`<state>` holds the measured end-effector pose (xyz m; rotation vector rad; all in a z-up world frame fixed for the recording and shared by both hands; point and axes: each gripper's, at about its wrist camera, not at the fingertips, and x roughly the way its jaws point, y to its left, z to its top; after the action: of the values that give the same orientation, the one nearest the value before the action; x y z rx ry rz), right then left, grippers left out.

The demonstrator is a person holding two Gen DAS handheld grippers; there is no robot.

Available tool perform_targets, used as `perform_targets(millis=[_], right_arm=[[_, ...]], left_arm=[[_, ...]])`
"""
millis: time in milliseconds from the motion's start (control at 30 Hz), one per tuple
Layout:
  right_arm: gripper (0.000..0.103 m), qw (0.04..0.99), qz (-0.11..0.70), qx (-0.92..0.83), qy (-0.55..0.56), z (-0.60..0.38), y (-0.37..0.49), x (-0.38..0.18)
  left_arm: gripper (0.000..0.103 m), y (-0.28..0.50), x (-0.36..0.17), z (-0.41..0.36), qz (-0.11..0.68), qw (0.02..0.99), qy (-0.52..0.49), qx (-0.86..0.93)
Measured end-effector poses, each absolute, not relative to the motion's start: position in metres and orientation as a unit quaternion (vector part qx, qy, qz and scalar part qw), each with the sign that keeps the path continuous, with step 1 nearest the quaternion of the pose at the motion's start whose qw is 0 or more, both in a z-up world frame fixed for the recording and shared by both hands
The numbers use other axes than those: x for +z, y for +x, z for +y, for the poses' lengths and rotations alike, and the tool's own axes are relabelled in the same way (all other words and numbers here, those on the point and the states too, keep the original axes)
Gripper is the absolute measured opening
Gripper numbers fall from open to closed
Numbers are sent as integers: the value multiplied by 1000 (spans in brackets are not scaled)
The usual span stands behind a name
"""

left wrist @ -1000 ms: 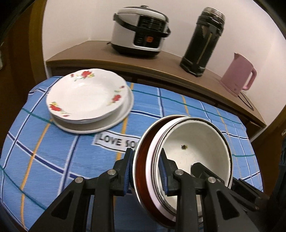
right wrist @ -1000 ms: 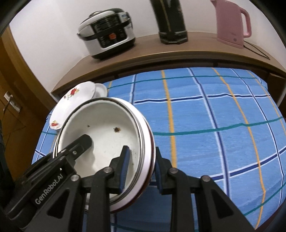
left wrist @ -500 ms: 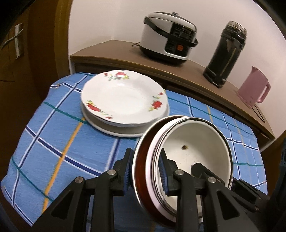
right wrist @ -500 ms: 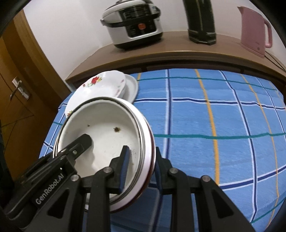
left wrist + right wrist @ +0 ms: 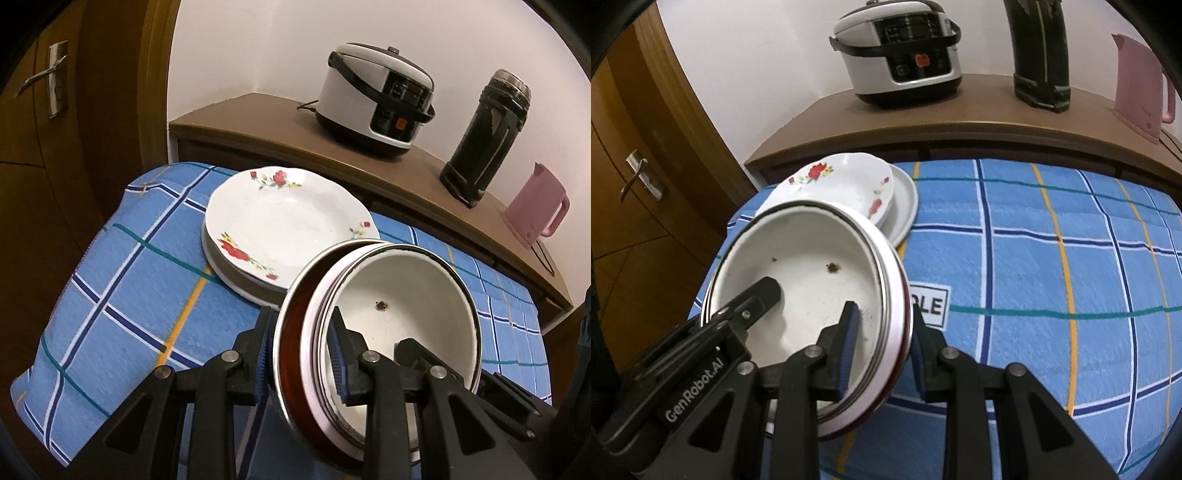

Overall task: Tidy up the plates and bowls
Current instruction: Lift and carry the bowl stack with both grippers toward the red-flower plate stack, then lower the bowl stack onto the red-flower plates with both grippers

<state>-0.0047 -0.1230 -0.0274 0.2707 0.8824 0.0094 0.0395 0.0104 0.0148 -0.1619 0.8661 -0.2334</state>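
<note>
Both grippers angle downward, the left gripper (image 5: 301, 360) and right gripper (image 5: 881, 345) each clamped narrowly on opposite rims of a stack of nested bowls (image 5: 809, 280) held tilted above the table (image 5: 1052, 280). The flowered plate (image 5: 288, 225) on a plain plate sits beside the far left corner, partly hidden behind the bowls.

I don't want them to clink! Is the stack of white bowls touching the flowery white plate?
Cannot tell. In the left wrist view the stack of white bowls overlaps the flowery white plate's near rim; neither view shows a gap or contact.
</note>
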Motion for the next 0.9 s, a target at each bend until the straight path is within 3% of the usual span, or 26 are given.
perform_targets(millis=[900], right_arm=[[27,903,411,9,127,-118,33,-7]], left_arm=[[31,76,33,16,402,905,-85,-109]])
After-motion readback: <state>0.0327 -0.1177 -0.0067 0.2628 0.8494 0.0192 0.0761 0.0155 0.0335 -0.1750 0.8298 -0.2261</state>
